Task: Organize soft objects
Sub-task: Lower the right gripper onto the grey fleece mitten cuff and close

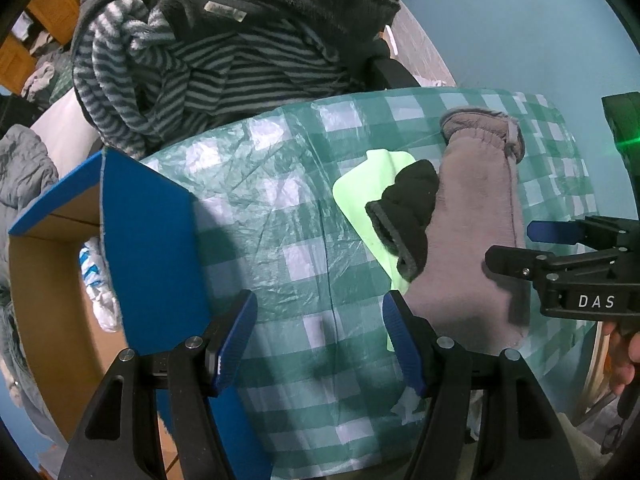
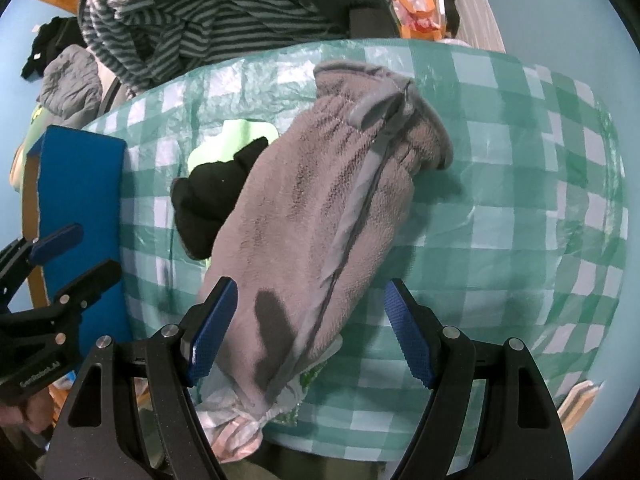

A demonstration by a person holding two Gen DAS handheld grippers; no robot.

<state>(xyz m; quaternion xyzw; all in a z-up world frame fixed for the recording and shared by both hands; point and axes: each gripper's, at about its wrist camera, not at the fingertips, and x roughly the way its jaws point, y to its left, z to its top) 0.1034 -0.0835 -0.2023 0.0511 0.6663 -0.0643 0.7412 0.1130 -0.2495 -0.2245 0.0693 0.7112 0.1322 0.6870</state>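
Observation:
A long grey fleece piece (image 2: pixel 320 208) lies on the green checked tablecloth (image 2: pixel 520 208), its near end hanging over the table's front edge. A small black fleece item (image 2: pixel 208 204) lies against its left side on a pale green sheet (image 2: pixel 248 130). My right gripper (image 2: pixel 310 328) is open, its fingers either side of the grey piece's near end. My left gripper (image 1: pixel 320 340) is open and empty over bare cloth, left of the grey piece (image 1: pixel 476 232) and the black item (image 1: pixel 408 216). The right gripper also shows in the left wrist view (image 1: pixel 520 246).
A blue-sided cardboard box (image 1: pixel 148 232) stands open at the table's left edge, with a white and blue item inside. A pile of striped and dark grey clothes (image 1: pixel 208 64) lies behind the table. An orange bag (image 2: pixel 416 4) sits at the back right.

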